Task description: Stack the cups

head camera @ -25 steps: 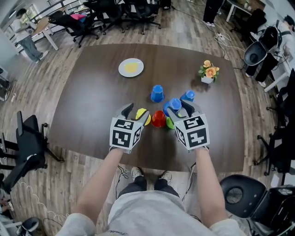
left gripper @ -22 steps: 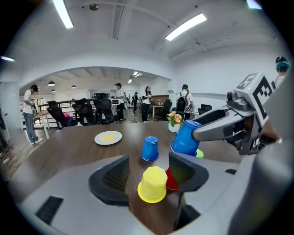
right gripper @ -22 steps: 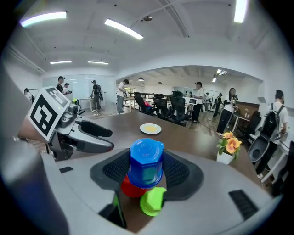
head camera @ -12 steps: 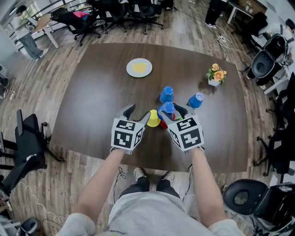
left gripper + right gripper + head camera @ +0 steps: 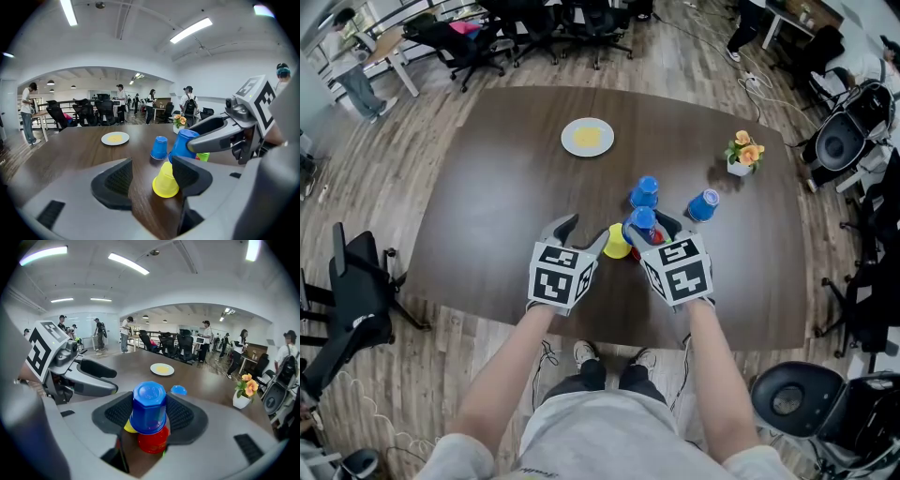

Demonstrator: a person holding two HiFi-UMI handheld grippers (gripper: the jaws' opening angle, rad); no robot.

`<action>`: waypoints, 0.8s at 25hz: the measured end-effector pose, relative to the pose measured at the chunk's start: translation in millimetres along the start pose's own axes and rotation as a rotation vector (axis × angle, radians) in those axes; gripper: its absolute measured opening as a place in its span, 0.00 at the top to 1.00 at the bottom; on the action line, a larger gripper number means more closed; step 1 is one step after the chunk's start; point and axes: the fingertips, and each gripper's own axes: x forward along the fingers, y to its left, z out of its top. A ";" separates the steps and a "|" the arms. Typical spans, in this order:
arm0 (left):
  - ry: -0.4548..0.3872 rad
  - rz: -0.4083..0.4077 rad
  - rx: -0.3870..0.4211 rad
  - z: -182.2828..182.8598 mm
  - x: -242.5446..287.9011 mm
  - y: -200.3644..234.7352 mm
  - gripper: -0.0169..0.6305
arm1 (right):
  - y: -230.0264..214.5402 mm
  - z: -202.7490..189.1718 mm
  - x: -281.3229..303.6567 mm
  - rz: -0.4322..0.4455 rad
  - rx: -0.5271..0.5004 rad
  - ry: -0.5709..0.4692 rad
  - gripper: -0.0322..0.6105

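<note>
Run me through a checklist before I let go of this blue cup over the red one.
1. Right gripper shut on the blue cup: ok.
2. Blue cup lined up over the red cup: ok.
3. Blue cup fully seated on the red cup: cannot tell.
4. Left gripper open, its pads on nothing: ok.
5. Yellow cup clear of the red cup: cannot tell.

text: none legible | left marker cube (image 5: 560, 275): square pattern, no letters | right marker cube (image 5: 679, 271): same
</note>
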 end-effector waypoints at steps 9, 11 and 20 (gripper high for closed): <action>-0.008 -0.029 0.011 4.5 2.5 -3.6 0.57 | 1.8 5.3 -3.5 0.010 0.044 -0.027 0.60; -0.015 -0.034 0.013 8.1 2.7 -3.0 0.57 | 1.3 7.8 -7.7 0.010 0.065 -0.037 0.60; -0.056 -0.073 0.027 30.7 0.5 -6.8 0.57 | -12.0 38.8 -46.3 0.001 0.202 -0.161 0.60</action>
